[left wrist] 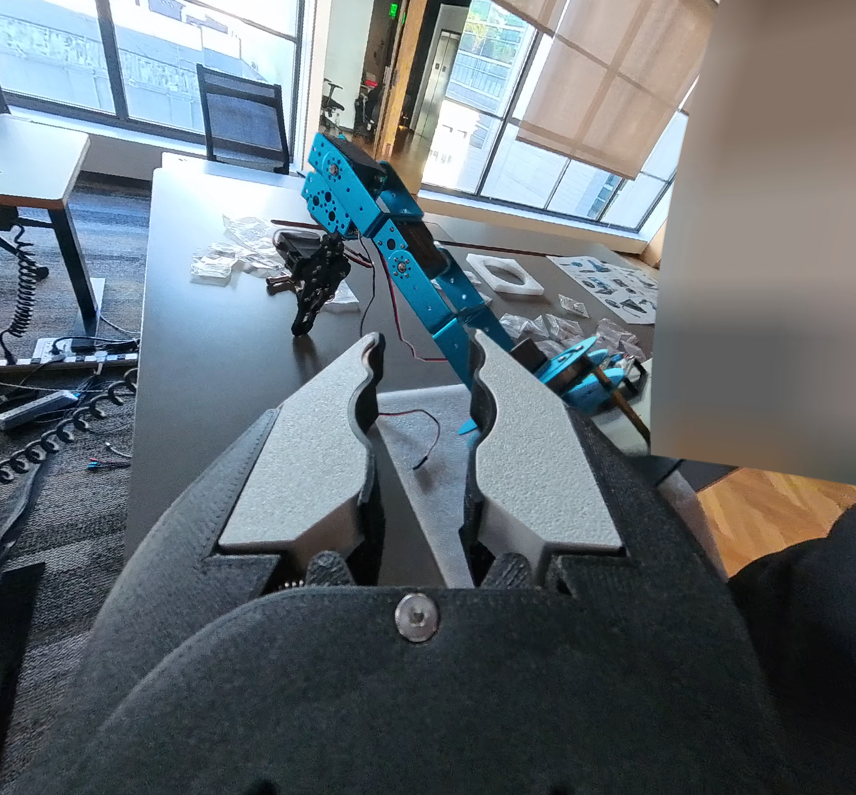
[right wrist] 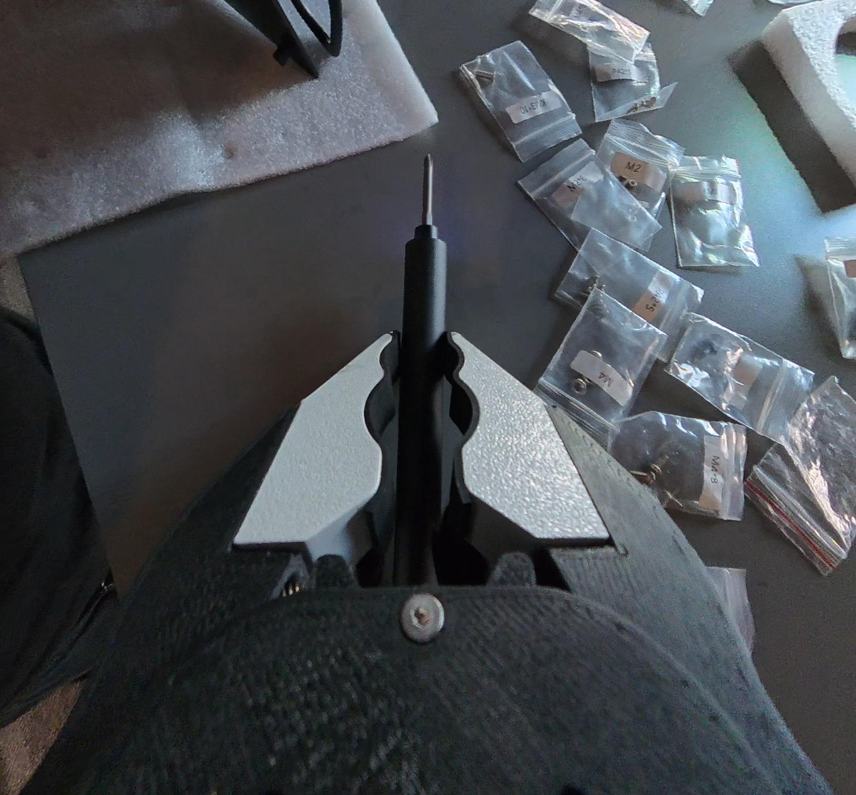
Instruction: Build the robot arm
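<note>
A blue metal robot arm kit (left wrist: 370, 207) with a black claw (left wrist: 319, 277) leans over the dark table (left wrist: 208, 402). Its round blue base (left wrist: 588, 379) sits to the right. My left gripper (left wrist: 428, 349) is open. Its right finger (left wrist: 514, 402) lies against the arm's lowest blue link (left wrist: 451, 337), while its left finger touches nothing. A thin red and black wire (left wrist: 417, 425) hangs between the fingers. My right gripper (right wrist: 421, 342) is shut on a black precision screwdriver (right wrist: 424, 291). The screwdriver's thin metal bit (right wrist: 428, 184) points forward over bare table (right wrist: 231, 309).
Several small clear bags of screws (right wrist: 620, 235) lie right of the screwdriver. White foam sheets (right wrist: 139, 101) lie at the upper left and a foam frame (right wrist: 815, 92) at the upper right. A printed sheet (left wrist: 611, 286), a chair (left wrist: 245, 124), and floor cables with power strips (left wrist: 69, 356) also show. Spacing between my two grippers at the tips: around 50 cm.
</note>
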